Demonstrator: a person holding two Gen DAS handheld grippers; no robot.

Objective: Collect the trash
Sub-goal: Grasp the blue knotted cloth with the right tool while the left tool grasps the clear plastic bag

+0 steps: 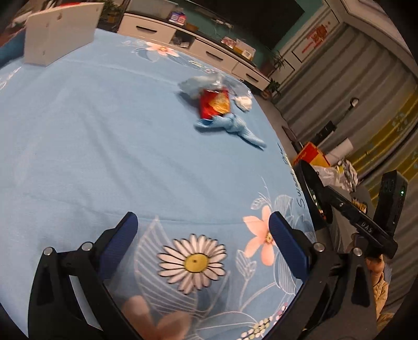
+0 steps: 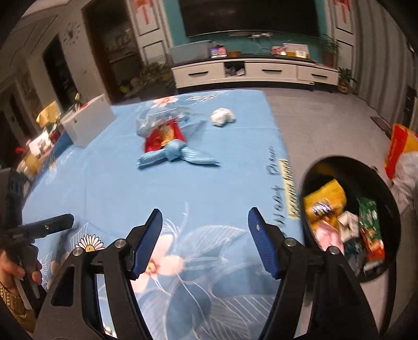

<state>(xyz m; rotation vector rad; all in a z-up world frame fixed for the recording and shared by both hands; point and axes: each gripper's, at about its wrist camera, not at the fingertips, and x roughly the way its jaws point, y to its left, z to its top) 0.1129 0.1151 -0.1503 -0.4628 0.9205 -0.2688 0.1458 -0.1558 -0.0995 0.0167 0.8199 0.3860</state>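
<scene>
Here both tools (image 1: 203,227) (image 2: 205,222) tilt downward, jaws apart, empty

White TV cabinet (image 2: 256,72) (teal wall (image 2: 172,23))

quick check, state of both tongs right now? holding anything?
Left tongs: open, nothing between the pads, above the blue cloth.
Right tongs: open, empty too.

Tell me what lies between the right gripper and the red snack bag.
In the right wrist view, only bare blue flowered cloth lies between the right gripper and the red snack bag, apart from the knotted blue rag against the bag's near edge.
</scene>
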